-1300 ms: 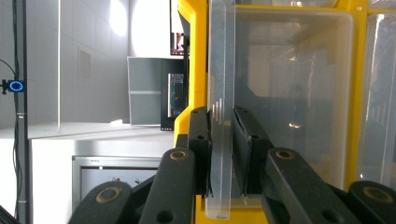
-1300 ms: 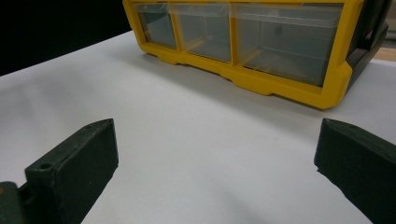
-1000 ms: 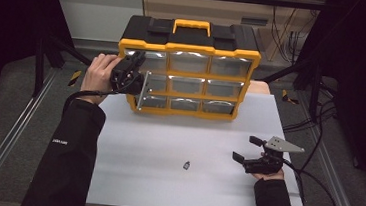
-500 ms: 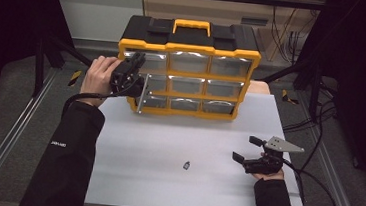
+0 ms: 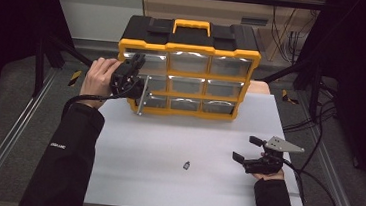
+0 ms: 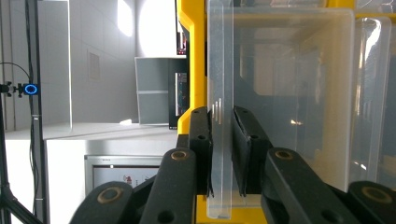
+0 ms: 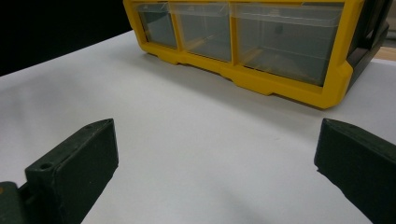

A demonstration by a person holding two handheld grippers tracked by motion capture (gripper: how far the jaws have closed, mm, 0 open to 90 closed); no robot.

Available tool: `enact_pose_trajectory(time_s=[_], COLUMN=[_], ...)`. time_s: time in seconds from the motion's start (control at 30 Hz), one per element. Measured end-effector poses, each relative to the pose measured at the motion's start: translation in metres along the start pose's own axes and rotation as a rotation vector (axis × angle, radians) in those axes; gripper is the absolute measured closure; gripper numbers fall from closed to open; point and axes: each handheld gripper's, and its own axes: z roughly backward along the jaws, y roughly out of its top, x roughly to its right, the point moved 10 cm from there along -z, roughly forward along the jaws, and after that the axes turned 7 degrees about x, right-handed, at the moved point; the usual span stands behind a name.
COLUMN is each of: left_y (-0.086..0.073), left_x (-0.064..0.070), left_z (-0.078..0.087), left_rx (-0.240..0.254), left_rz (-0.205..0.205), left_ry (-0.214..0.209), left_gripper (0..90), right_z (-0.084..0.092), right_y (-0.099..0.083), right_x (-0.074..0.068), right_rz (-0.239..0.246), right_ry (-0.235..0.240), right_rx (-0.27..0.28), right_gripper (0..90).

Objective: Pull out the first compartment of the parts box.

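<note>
High view – organizer: a yellow-and-black drawer organizer [image 5: 189, 68] with a yellow carry handle stands at the far edge of the white table [image 5: 164, 181].
High view – left gripper: the left gripper [image 5: 133, 81] is at the organizer's left column, clamped on the front of a clear drawer [image 5: 143, 95] that sticks out of the middle row.
High view – right gripper: the right gripper [image 5: 247, 149] rests on the table near its right edge, well apart from the organizer, jaws spread wide and holding nothing.
High view – small part: a small dark part [image 5: 186, 165] lies on the table between the two arms.
Left gripper view – jaws: both black pads press on the drawer's transparent front lip [image 6: 219, 112], nearly closed, beside the yellow frame [image 6: 194, 60].
Right gripper view – jaws: wide apart over bare table, with the organizer's bottom row of drawers [image 7: 243, 32] ahead.
</note>
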Motion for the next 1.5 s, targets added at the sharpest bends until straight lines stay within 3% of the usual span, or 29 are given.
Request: enact_pose_trajectory(time_s=[1.5], left_y=[0.007], left_x=[0.001], left_z=[0.016], left_rx=[0.009], left_rz=[-0.018], left_ry=[0.019], left_gripper=[78.9], right_z=[0.000], right_y=[0.000], right_x=[-0.001], right_rz=[-0.002], right_ry=[0.002], right_rx=[0.000], right_gripper=[0.4])
